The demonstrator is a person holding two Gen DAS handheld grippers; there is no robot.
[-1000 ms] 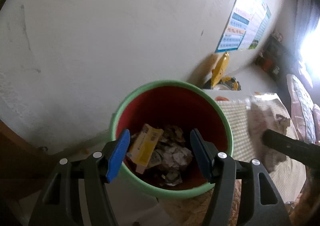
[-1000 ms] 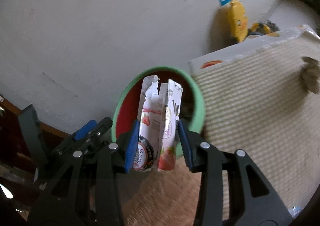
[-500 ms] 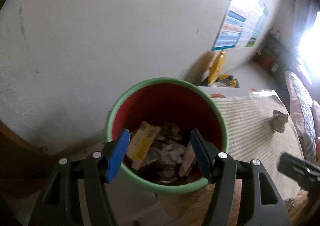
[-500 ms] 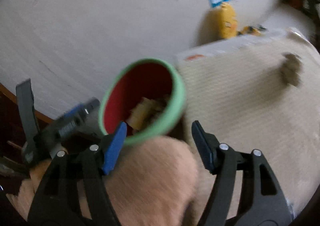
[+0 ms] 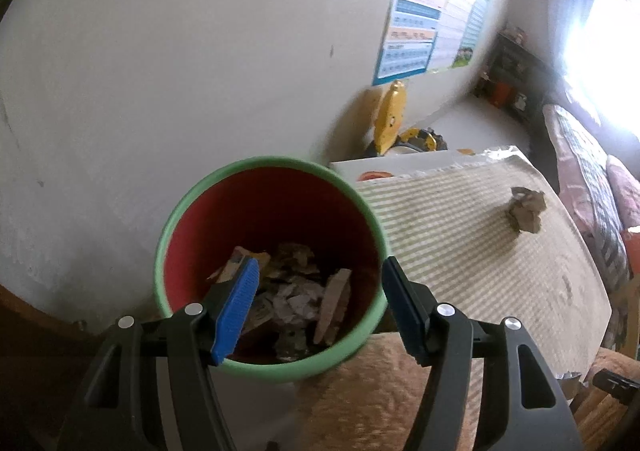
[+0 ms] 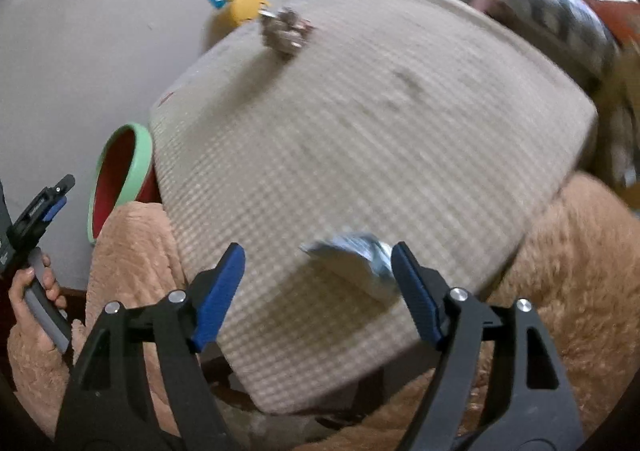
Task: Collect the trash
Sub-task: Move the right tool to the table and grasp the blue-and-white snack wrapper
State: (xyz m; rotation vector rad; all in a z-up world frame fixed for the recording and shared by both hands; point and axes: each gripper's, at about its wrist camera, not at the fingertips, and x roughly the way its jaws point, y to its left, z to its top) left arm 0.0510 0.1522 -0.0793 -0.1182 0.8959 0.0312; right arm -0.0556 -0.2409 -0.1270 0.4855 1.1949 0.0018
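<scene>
A bin [image 5: 362,211] with a green rim and red inside holds several bits of trash, among them a pinkish carton [image 5: 334,305] leaning on the pile. My left gripper [image 5: 320,265] hovers open over the bin's near rim with nothing pressed between its pads; it also shows in the right wrist view as the left gripper [image 6: 60,191], beside the bin [image 6: 138,155]. My right gripper [image 6: 318,255] is over the table's near edge, its jaws opening. A crumpled blue-silver wrapper [image 6: 354,261] lies between them, close to the right finger and untouched. A crumpled brown wad [image 6: 286,31] lies far across the table.
The table [image 6: 360,131] wears a beige checked cloth; the wad [image 5: 526,209] sits near its far end. Brown fuzzy fabric [image 6: 560,251] borders the near side of the table. A yellow toy [image 5: 390,115] stands by the white wall under a poster [image 5: 420,39].
My right gripper opened, left the strawberry carton in the bin and swung right and down over the table to the wrapper. The left gripper shifted slightly over the bin.
</scene>
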